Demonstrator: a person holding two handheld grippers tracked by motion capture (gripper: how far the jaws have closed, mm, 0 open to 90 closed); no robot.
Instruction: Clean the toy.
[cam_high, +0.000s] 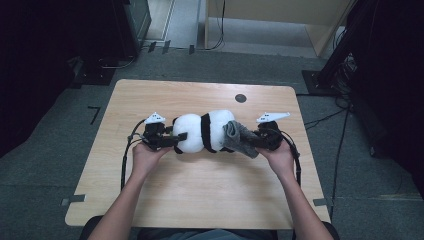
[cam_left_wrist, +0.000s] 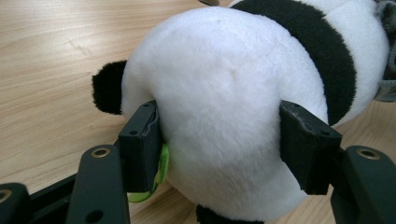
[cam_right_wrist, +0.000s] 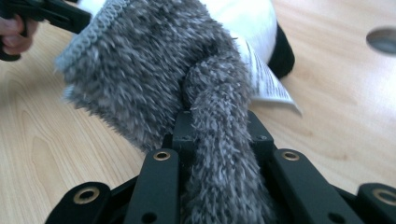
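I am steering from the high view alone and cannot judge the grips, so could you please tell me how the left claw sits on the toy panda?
Observer: The left claw squeezes the panda's white end, one jaw on each side.
Operator: Thank you. And the right claw?
Observer: The right claw is pinched shut on the grey fuzzy sock.
Operator: Anything else near that sock?
Observer: A white printed label hangs from the panda beside it.

One plush panda (cam_high: 202, 131), one grey sock (cam_high: 239, 138), one table (cam_high: 200, 185).
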